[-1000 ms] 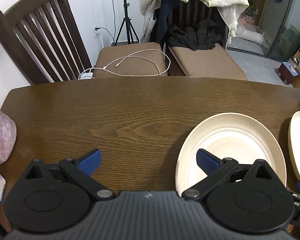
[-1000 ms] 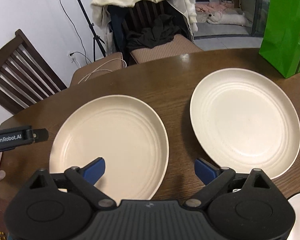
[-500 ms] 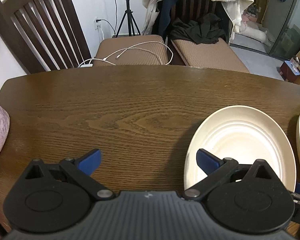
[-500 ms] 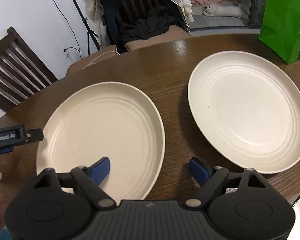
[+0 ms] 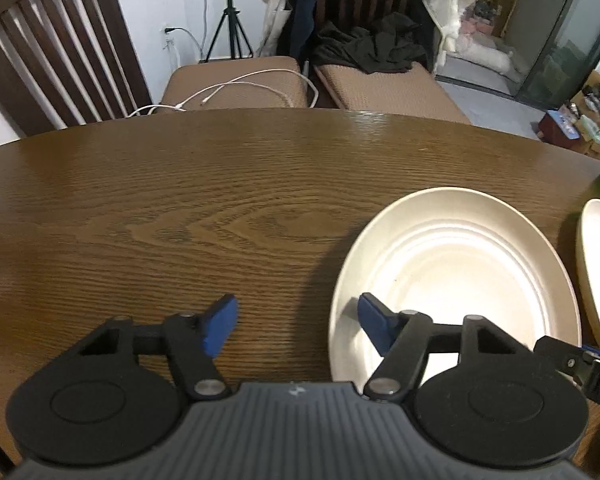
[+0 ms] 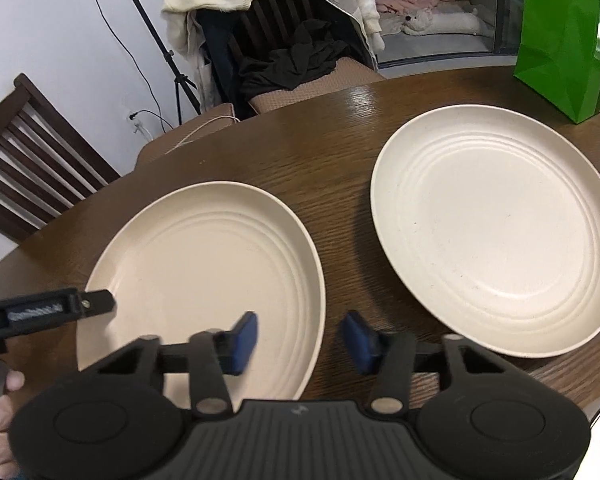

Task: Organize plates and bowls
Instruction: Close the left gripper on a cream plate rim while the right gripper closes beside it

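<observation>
Plates: 2 cream ones lie on the wooden table (image 5: 188, 208), apart. Left gripper (image 5: 296, 322) and right gripper (image 6: 300, 338) each straddle opposite rims of the left plate (image 6: 204, 264), jaws closing, pads not yet touching. The right plate (image 6: 496, 240) lies free; bare wood spreads leftward.

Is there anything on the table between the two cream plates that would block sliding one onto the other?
Nothing visible: only bare table lies between the left plate and the right plate. The green bag stands behind.
</observation>
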The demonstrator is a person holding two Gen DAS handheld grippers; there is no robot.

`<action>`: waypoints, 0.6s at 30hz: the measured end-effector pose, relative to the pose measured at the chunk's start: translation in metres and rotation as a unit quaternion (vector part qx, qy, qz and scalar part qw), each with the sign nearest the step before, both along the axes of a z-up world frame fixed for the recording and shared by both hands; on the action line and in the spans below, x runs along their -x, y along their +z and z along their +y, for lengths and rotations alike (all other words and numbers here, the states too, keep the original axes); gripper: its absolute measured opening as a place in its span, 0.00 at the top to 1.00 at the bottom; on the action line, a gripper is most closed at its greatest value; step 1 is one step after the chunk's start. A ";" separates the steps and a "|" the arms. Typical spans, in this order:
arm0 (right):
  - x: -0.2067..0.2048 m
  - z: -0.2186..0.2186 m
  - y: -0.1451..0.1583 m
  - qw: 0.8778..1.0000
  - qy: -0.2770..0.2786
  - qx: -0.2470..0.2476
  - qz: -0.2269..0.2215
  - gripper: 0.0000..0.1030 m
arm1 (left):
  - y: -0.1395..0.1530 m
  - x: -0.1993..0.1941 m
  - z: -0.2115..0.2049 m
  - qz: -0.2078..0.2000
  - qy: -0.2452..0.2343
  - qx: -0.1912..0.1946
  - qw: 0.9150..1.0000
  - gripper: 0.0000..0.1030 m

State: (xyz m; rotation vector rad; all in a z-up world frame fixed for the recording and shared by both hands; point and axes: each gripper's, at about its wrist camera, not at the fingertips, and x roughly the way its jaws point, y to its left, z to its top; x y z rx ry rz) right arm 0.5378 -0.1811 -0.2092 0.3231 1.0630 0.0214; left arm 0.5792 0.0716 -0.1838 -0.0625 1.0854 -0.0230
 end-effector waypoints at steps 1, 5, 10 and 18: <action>0.000 -0.001 -0.001 1.000 -0.001 -0.006 0.000 0.72 | 0.000 0.000 -0.001 -0.001 -0.003 0.004 1.000 0.46; 0.000 -0.004 -0.003 1.000 -0.010 -0.013 0.001 0.87 | 0.002 0.002 -0.007 -0.003 -0.023 0.027 0.999 0.83; 0.000 -0.007 -0.004 1.000 -0.011 -0.022 0.000 0.89 | 0.002 0.003 -0.014 -0.011 -0.026 0.015 0.999 0.83; 0.003 -0.002 -0.004 1.000 -0.016 -0.009 -0.005 0.89 | 0.005 0.000 -0.019 -0.013 -0.032 0.006 0.999 0.83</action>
